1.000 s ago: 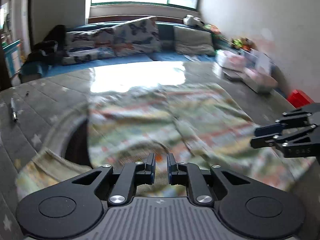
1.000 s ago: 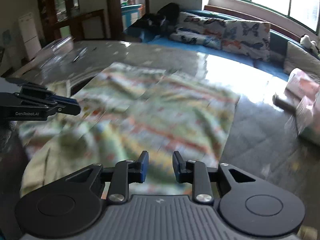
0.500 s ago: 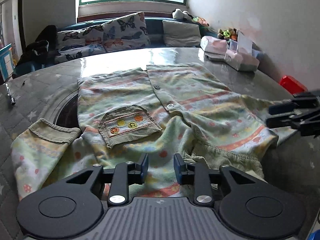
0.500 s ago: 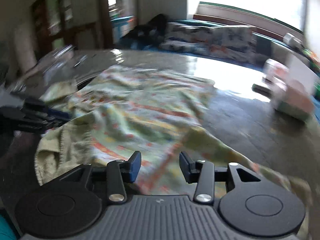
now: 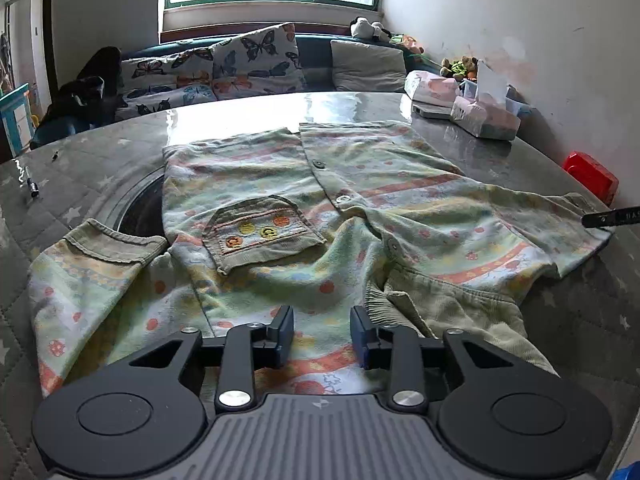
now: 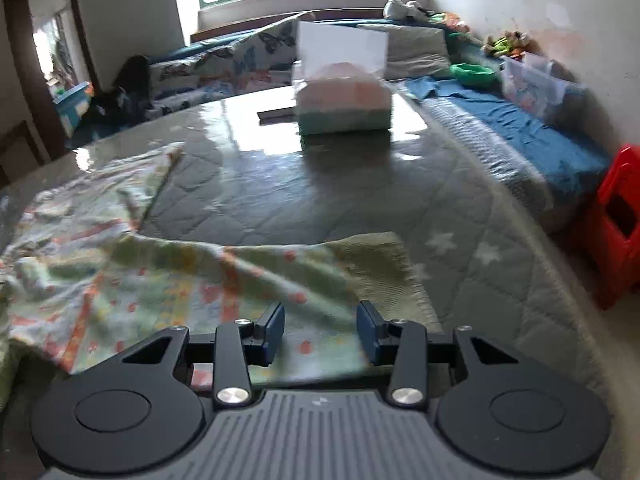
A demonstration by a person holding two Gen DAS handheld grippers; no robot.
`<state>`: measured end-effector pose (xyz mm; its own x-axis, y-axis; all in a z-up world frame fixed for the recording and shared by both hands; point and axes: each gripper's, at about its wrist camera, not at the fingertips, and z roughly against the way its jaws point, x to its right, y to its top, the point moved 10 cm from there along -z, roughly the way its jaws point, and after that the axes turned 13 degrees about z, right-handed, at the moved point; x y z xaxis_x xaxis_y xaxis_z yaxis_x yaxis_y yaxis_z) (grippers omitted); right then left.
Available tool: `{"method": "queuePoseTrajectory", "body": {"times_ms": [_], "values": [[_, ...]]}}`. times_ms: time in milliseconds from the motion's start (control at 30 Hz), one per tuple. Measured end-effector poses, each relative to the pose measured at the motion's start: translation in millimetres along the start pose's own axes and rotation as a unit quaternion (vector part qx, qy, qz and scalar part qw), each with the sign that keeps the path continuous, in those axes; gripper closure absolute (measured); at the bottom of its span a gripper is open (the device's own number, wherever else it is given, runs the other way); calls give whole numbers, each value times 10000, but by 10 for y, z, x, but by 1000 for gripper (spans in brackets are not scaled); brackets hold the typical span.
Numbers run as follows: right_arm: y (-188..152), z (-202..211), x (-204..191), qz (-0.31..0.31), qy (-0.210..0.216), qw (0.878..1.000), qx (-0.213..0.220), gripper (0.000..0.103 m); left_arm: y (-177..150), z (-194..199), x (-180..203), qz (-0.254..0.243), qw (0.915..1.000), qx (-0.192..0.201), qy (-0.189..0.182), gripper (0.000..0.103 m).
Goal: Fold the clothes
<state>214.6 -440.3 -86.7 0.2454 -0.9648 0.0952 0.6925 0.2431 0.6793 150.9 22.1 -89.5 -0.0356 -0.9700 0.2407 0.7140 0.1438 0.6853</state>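
A pale green patterned child's shirt (image 5: 320, 216) with buttons and a corduroy pocket (image 5: 260, 232) lies spread face up on the table. Its left sleeve (image 5: 88, 276) lies at the left, its collar (image 5: 448, 304) is bunched near me. My left gripper (image 5: 322, 336) is open and empty just above the shirt's near edge. My right gripper (image 6: 320, 332) is open and empty above the shirt's right sleeve (image 6: 280, 276); its finger tip shows at the right edge of the left wrist view (image 5: 612, 216).
The table (image 6: 320, 196) has a quilted grey cover. Tissue boxes (image 5: 484, 120) stand at the far right; one shows in the right wrist view (image 6: 344, 100). A pen (image 5: 32, 188) lies far left. A red stool (image 6: 616, 224) stands right of the table. A sofa with cushions (image 5: 248, 64) lies behind.
Both grippers opened wider. The shirt settled flat on the table. My right gripper swung right, now over the right sleeve and facing the tissue box.
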Motion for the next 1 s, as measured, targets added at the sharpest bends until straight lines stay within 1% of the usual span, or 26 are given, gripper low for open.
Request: {"method": "queuePoseTrajectory", "body": {"times_ms": [67,133,200,233,267,333,367,400,433,467,600,633,667,733,767,900,1000], "values": [[5,14,90,96,-354,9993,-106,60,6,2,-11,21,10000,-6,2,68],[23,21,144,113,-494,9987,-105,59,12,4,-15,19,10000,-6,7,68],[3,3,169,-13,-399,9991,-143,55,19,19,-11,4,10000,9,-3,68],[-16,-13,184,-26,-415,9990,-190,55,24,31,-7,-4,10000,22,-13,68],[-38,-36,195,-17,-459,9986,-251,55,29,42,-6,-14,10000,35,-20,68],[-64,-48,206,-67,-417,9986,-310,58,32,57,-10,-26,10000,55,-14,65],[-67,-47,210,-95,-383,9987,-329,69,34,64,-12,-32,10000,64,-10,64],[-59,-40,211,-95,-366,9987,-347,74,35,71,-14,-38,10000,74,-7,64],[-51,-34,207,-73,-367,9987,-351,85,36,77,-16,-43,10000,81,-5,63],[-32,-28,199,-45,-391,9986,-347,90,31,78,-16,-41,10000,81,-7,63],[-7,-51,196,152,-596,9975,-347,90,10,84,-20,-38,10000,83,-11,63],[-4,-57,200,195,-644,9971,-342,87,5,89,-21,-38,10000,87,-13,63],[-2,-52,211,210,-684,9969,-326,79,4,101,-26,-31,10000,94,-11,63],[18,6,215,244,-790,9962,-279,70,9,140,-31,-16,9999,128,-15,63],[49,68,183,300,-788,9963,-195,70,16,167,-31,-9,9999,155,-23,63],[212,282,-150,639,-425,9969,161,69,53,284,37,-31,9995,279,-139,63],[353,386,-544,1009,39,9941,384,69,64,366,141,-107,9989,364,-287,64]]}}
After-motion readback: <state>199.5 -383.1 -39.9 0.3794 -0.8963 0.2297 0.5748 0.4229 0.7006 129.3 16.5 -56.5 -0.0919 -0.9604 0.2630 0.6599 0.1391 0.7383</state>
